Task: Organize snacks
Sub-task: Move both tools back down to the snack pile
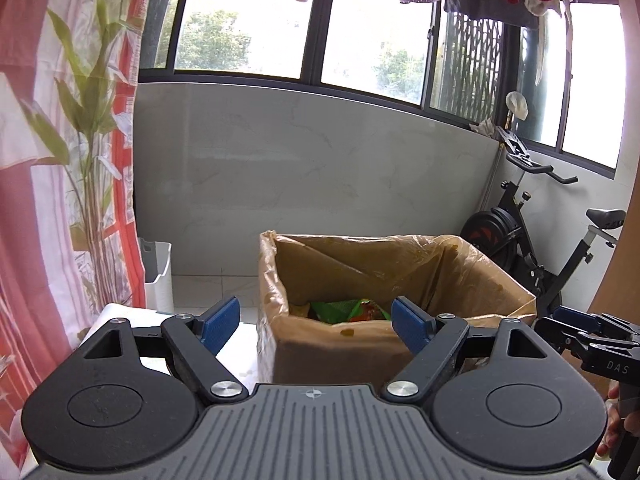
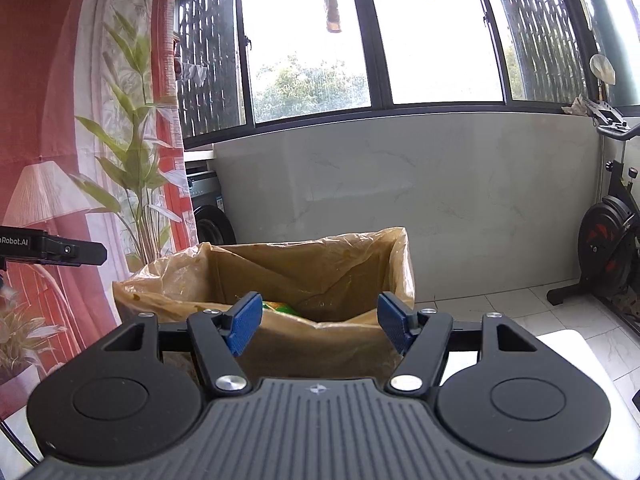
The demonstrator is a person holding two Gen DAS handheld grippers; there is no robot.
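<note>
two tools, left tool (image 1: 316, 322) and right tool (image 2: 320, 322), gape empty before one lined box (image 1: 344, 344) holding one green snack bag (image 1: 340, 310)

Both wrist views face the lined box (image 1: 396, 280) (image 2: 280, 276) closely.

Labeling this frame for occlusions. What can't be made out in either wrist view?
- Box contents: in both views only a green and red snack bag peeks over the near wall; anything beneath is hidden.
- Table: mostly covered by the tongs' bodies; only white corners show.
- Right tongs in the left view: cut off by the frame edge.
- Left tongs: only a dark bar shows in the right view.
</note>
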